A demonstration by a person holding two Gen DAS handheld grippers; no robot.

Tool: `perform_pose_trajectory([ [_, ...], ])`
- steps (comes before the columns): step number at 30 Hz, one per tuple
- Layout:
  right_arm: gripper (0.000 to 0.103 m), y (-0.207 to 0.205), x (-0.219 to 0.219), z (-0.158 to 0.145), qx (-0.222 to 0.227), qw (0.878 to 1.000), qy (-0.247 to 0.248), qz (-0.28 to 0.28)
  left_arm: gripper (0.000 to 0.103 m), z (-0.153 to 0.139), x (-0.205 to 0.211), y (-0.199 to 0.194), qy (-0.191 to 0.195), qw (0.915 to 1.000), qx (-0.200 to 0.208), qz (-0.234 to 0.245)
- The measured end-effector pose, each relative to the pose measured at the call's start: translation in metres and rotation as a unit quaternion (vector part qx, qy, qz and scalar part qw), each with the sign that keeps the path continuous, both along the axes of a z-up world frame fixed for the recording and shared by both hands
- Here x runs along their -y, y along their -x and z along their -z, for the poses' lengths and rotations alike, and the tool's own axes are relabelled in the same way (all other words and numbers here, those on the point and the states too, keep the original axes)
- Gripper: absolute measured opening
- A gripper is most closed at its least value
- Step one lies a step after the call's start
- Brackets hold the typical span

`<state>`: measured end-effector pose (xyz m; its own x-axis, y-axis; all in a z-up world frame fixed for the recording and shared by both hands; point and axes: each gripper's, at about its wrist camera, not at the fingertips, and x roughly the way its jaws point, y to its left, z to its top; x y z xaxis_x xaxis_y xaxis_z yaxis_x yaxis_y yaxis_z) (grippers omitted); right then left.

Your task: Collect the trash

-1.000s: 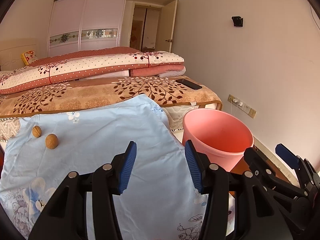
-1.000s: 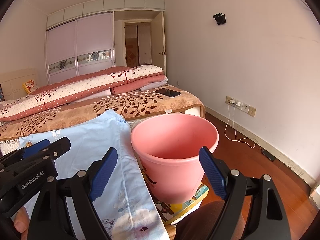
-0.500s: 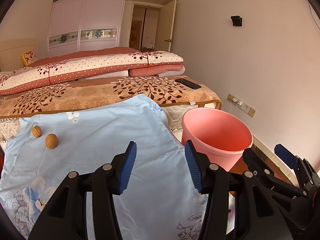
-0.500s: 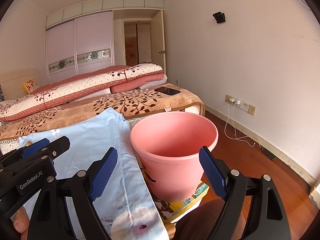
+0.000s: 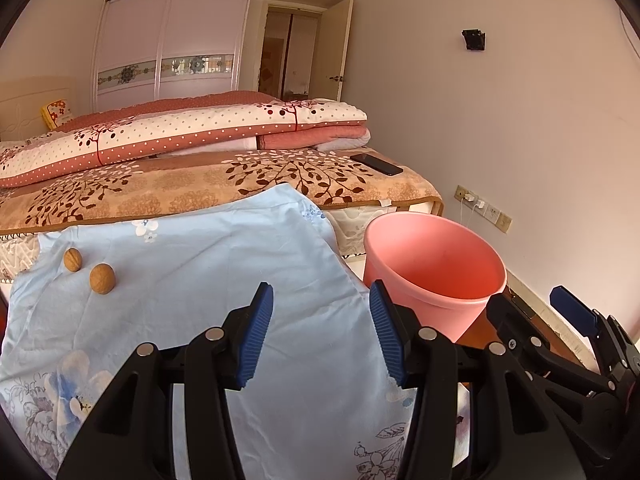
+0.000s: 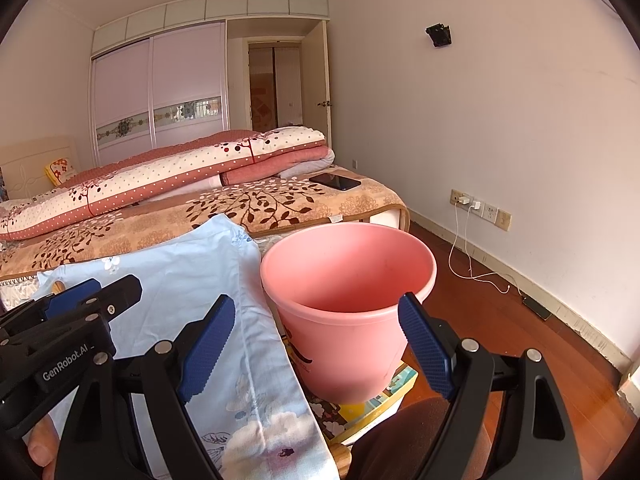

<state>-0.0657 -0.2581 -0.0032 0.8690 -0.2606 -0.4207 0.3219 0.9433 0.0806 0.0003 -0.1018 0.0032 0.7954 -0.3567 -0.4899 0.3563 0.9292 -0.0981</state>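
Two brown walnuts lie on a light blue floral cloth at its far left: one walnut nearer, another walnut behind it. A pink bucket stands to the right of the cloth; in the right wrist view the bucket is straight ahead and looks empty. My left gripper is open and empty above the cloth's near part. My right gripper is open and empty just in front of the bucket. The right gripper also shows at the left wrist view's right edge.
A bed with folded quilts lies behind the cloth, with a black phone on its corner. The bucket rests on a colourful box. A white charger cable trails over the wooden floor by the right wall.
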Motion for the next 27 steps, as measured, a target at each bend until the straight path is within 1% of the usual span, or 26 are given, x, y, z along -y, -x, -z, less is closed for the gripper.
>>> perform_pose_trajectory([
  [12, 0.082, 0.0, -0.001, 0.0012, -0.003, 1.0, 0.002, 0.0, 0.051, 0.0021, -0.0014, -0.0015, -0.001, 1.0, -0.004, 0.0],
  [18, 0.082, 0.0005, -0.0018, 0.0012, -0.006, 1.0, 0.004, 0.0, 0.051, 0.0017, -0.002, -0.0004, -0.003, 1.0, 0.004, -0.002],
  [27, 0.082, -0.0003, -0.0009, 0.0022, -0.008, 1.0, 0.003, 0.0, 0.051, 0.0068, -0.0028, -0.0064, -0.006, 0.9998, -0.016, -0.009],
])
